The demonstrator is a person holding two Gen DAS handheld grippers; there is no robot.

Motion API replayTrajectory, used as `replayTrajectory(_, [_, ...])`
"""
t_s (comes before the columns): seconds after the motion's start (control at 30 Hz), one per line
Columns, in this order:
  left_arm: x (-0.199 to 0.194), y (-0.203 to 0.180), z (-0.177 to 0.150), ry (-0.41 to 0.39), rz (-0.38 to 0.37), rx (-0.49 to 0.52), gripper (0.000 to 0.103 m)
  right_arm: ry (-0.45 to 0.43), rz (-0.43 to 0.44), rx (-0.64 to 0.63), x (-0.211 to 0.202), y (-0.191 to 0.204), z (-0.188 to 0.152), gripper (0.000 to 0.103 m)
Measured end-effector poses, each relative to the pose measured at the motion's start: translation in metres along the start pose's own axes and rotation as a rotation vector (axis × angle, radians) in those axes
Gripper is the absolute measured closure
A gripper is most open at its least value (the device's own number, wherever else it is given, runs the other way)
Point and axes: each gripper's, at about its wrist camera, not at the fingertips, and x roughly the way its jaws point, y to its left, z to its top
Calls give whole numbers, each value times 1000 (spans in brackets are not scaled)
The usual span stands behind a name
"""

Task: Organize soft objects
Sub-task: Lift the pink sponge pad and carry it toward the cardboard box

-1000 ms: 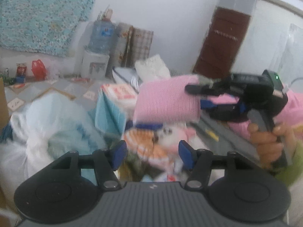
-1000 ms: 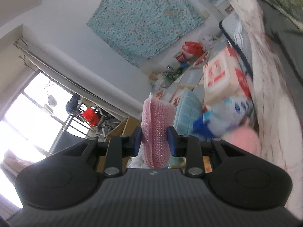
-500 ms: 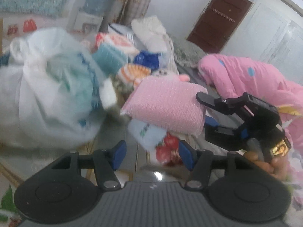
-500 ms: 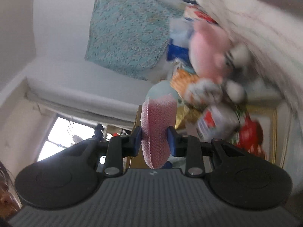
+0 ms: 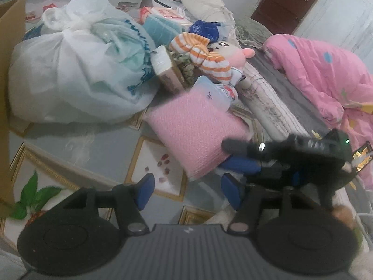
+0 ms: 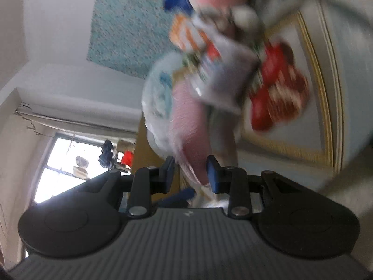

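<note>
A pink knitted pad hangs low over the patterned floor, in front of the pile of soft things. My right gripper comes in from the right, shut on the pad's near corner, with a hand under it. The blurred right wrist view shows the pink pad between the blue pads of the right gripper. My left gripper sits just below the pad; its jaws are opening, with only floor between them. An orange-striped plush doll lies in the pile behind.
A tied white plastic bag fills the left. A cardboard box wall stands at the far left. A blue-and-white packet, a book and a rolled mattress lie behind the pad. A pink quilt is at right.
The right gripper has carried the pink pad down toward the floor, rolling as it went. The left gripper has dipped and now looks down at the floor in front of the pile.
</note>
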Motion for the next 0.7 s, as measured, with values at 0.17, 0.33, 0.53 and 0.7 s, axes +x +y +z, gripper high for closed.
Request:
replayTrajectory(0.17, [-1, 4, -7, 9, 3, -15, 37, 29, -62, 7, 1, -9, -19, 62])
replayTrajectory(0.33, [5, -2, -8, 33, -3, 5, 36, -27, -73, -44, -21, -2, -11, 19])
replayTrajectory(0.53, [15, -14, -3, 28, 40, 67, 29, -139, -157, -203, -40, 19, 4, 17])
replayTrajectory(0.7, [26, -22, 3, 33, 72, 110, 25, -145, -186, -309, -28, 31, 23, 21])
